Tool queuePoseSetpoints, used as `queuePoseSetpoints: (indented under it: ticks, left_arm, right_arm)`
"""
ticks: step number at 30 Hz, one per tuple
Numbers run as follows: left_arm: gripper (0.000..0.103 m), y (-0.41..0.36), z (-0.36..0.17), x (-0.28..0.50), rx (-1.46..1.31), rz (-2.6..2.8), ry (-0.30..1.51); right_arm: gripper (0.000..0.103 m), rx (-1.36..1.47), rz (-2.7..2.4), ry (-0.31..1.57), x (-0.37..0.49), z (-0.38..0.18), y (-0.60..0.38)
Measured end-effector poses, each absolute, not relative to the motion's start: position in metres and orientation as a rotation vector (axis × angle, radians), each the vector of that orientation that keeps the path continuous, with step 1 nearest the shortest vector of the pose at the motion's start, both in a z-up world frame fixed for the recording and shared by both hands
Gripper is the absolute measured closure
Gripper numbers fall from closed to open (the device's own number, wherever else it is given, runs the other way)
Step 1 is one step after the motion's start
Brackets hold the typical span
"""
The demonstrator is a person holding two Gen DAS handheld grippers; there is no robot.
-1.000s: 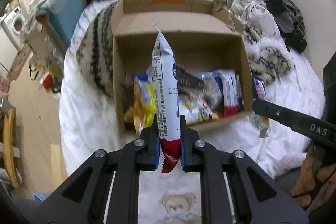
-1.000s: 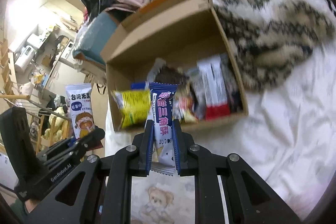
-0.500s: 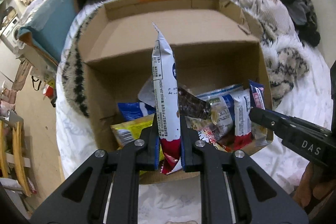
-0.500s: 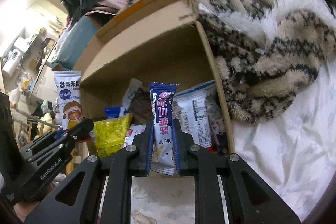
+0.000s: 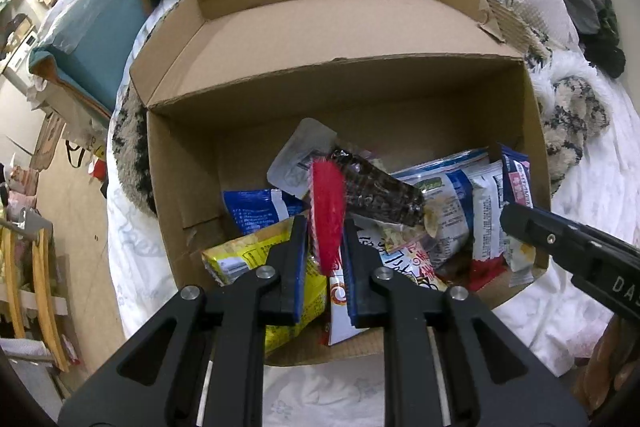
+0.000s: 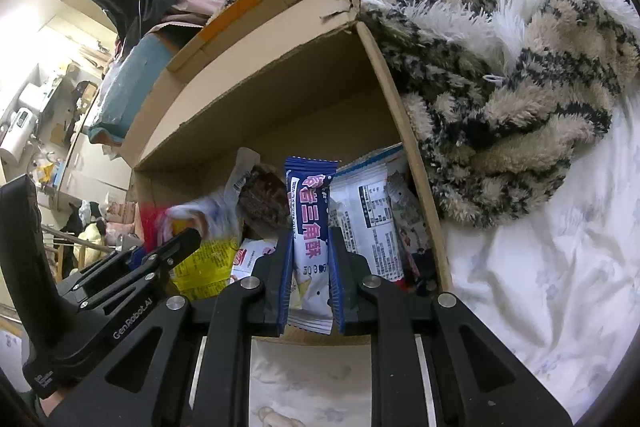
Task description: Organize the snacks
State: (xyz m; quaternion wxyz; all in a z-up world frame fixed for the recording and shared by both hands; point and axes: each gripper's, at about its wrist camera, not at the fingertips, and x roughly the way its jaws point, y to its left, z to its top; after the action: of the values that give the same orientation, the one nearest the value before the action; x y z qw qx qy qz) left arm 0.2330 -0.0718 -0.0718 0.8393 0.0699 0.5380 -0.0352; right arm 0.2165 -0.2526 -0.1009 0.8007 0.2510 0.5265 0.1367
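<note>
The box point(image 5: 180, 163) fills the middle of the left wrist view, its flap folded back toward the top, on a white sheet point(image 5: 132, 267); snack packets lie heaped in its lower right part, a yellow bag point(image 5: 240, 255) at lower centre, a blue bag point(image 5: 256, 211) just above it, a dark bar point(image 5: 380, 191) tilted across the middle. The left gripper point(image 5: 326, 251) sits at bottom centre over the box's near edge; a red packet point(image 5: 328, 211), blurred, stands between its jaws, and whether the pads press it cannot be told. In the right wrist view the right gripper point(image 6: 310, 279) at bottom centre is clamped on a blue-and-white packet point(image 6: 310, 215) standing upright over the box's lower right corner; a furry blanket point(image 6: 520, 75) lies against the box's right wall, in the upper right of the frame.
</note>
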Motion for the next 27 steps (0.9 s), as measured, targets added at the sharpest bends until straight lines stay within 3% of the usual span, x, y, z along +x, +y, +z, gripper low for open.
queuePoseSetpoints:
  ticks: [2,4,6,9,11,13,14,15,17,27]
  left_arm:
    - [0.086,-0.072,-0.070,0.231,0.144,-0.075,1.132]
    - [0.074,-0.072,-0.068,0.230,0.145,-0.084,1.126]
    - [0.048,-0.073,-0.064,0.228,0.149,-0.081,1.111]
    - [0.018,-0.073,-0.058,0.225,0.165,-0.065,1.082]
    - [0.017,-0.074,-0.056,0.224,0.183,-0.060,1.076]
    - [0.017,-0.073,-0.055,0.224,0.183,-0.059,1.083]
    - [0.017,-0.072,-0.054,0.224,0.178,-0.057,1.083]
    - [0.017,-0.070,-0.052,0.223,0.170,-0.053,1.080]
    - [0.017,-0.067,-0.047,0.221,0.150,-0.051,1.068]
    - [0.017,-0.059,-0.010,0.195,0.148,-0.061,0.937]
  right_arm:
    - [0.082,0.541,0.292,1.127,0.216,-0.100,-0.253]
    - [0.082,0.548,0.286,1.119,0.217,-0.098,-0.254]
    - [0.082,0.561,0.285,1.110,0.217,-0.097,-0.256]
    - [0.082,0.569,0.287,1.103,0.217,-0.096,-0.258]
    - [0.081,0.580,0.285,1.099,0.217,-0.094,-0.260]
    - [0.074,0.592,0.291,1.096,0.216,-0.092,-0.261]
    - [0.062,0.590,0.295,1.092,0.216,-0.091,-0.261]
    - [0.044,0.585,0.291,1.089,0.215,-0.090,-0.262]
    - [0.034,0.587,0.283,1.069,0.211,-0.087,-0.264]
    - [0.033,0.589,0.266,0.962,0.190,-0.056,-0.277]
